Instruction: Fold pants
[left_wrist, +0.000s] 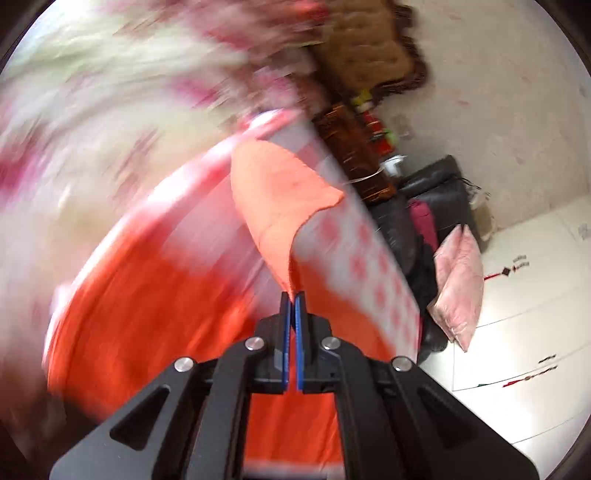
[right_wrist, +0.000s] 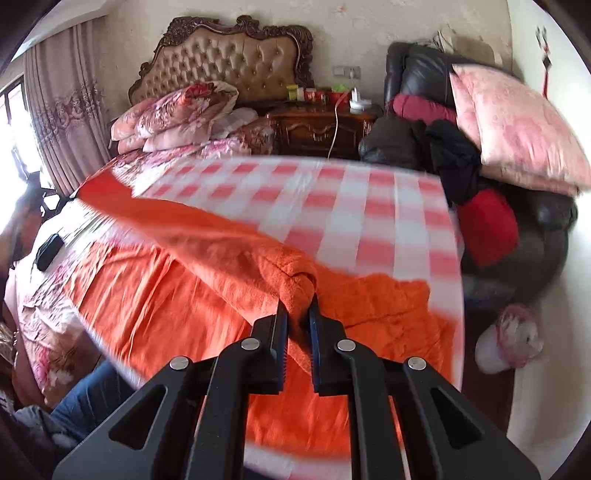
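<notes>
Pants: the orange pants (right_wrist: 207, 295) are spread on the bed, over a red-and-white checked sheet (right_wrist: 332, 206), and part of the cloth is lifted off it between the two tongs.
Material: thick fleecy cloth, soft and limp; I judge it light but bulky, and it bends wherever it is not supported.
Slip: the fuzzy surface looks not slippery, so a pinch should hold; nothing fragile here.
Where to hold: at the hems and outer corners, because a grip in the middle only gathers a lump.
Left gripper (left_wrist: 294, 295): clenched, with a thin edge of the orange cloth pinched at the blue pads; the flap stands up from the tips.
Right gripper (right_wrist: 297, 304): clenched on a thick bunched fold of the pants, so the jaws keep a small gap.
Surface: a soft bed; the cloth can drag and wrinkle on it.
View: both pictures are blurred by motion, so probably the lifted part is one leg, but I cannot tell it for sure.
Room: carved padded headboard (right_wrist: 229, 55), dark wooden nightstand (right_wrist: 317, 129) with small bottles, black leather armchair (right_wrist: 417, 70) with a pink pillow (right_wrist: 517, 125) and dark clothes, curtain (right_wrist: 62, 110) at the window.
Person: a leg in blue jeans (right_wrist: 88, 398) is beside the bed edge.
</notes>
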